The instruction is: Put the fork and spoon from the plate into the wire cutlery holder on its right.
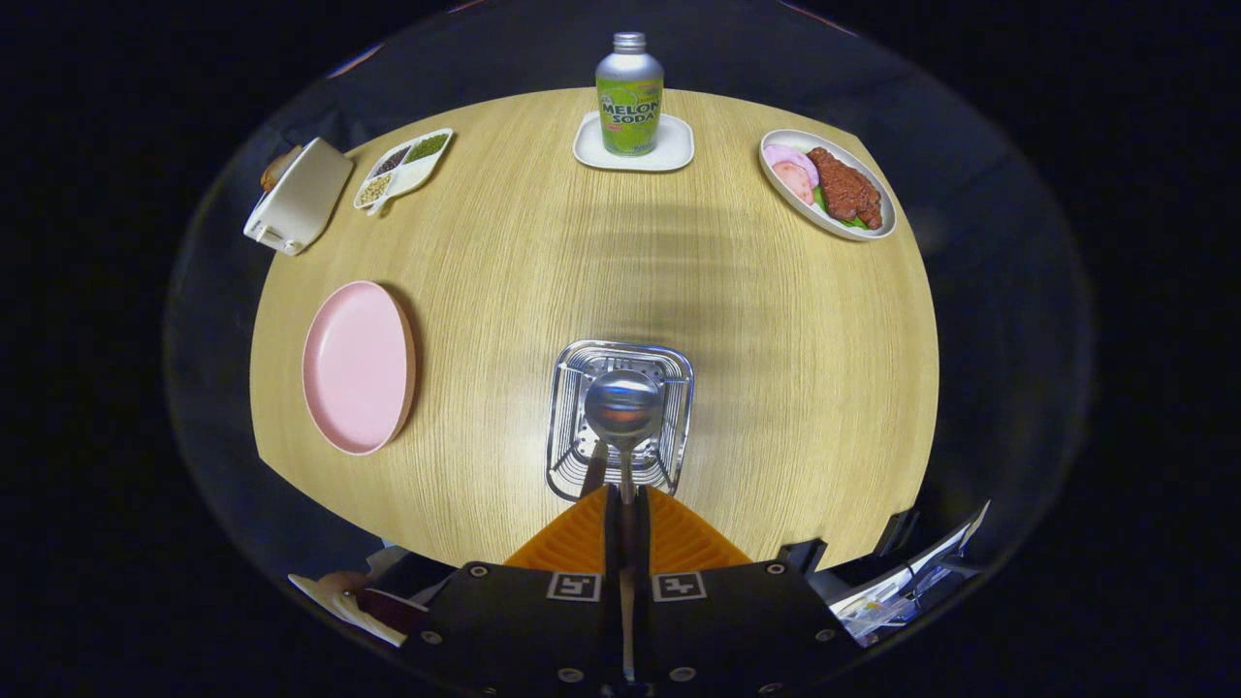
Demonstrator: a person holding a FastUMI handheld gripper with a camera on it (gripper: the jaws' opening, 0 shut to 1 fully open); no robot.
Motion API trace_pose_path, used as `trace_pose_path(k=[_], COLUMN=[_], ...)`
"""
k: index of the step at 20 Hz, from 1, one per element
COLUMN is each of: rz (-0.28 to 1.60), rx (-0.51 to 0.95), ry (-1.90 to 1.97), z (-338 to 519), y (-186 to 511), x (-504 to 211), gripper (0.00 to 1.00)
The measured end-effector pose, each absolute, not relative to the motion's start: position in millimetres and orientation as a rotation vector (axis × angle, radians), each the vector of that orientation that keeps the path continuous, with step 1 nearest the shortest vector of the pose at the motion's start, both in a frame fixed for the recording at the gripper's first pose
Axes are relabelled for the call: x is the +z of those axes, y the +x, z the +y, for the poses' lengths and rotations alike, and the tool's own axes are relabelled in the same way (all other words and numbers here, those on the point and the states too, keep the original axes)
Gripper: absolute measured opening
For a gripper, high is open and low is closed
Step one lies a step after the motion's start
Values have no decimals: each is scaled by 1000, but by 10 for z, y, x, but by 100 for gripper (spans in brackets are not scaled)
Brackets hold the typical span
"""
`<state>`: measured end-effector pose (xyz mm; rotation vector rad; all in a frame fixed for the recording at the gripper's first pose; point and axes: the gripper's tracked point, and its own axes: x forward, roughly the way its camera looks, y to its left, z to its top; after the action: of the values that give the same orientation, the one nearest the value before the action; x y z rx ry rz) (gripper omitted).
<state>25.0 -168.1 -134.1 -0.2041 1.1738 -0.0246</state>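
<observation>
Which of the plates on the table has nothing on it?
The round pink plate, left of the wire holder; the others carry a bottle, meat or beans. The fingers grip the spoon.

We could not follow the spoon's (623, 407) handle past the claw (625, 494), whose closed fingers covered it. Its bowl hid part of the wire cutlery holder (567, 417) beneath — and a second dark shaft beside the handle was too slim for us to name. Behind the white box (299, 194) a brown thing (278, 167) showed partly. The compartments of the divided dish (402, 167) held contents too small to identify.
</observation>
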Motion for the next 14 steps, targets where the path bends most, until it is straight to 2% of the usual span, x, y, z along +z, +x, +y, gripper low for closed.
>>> trace_pose_path(k=[7, 9, 13, 14], rz=[1192, 1147, 940, 856], rx=[-28, -17, -2, -14], ry=[-136, -113, -21, 9], z=[-1664, -1654, -1832, -1959], y=[355, 392, 457, 520], x=[-1343, -1268, -889, -757], gripper=[9, 14, 85, 99])
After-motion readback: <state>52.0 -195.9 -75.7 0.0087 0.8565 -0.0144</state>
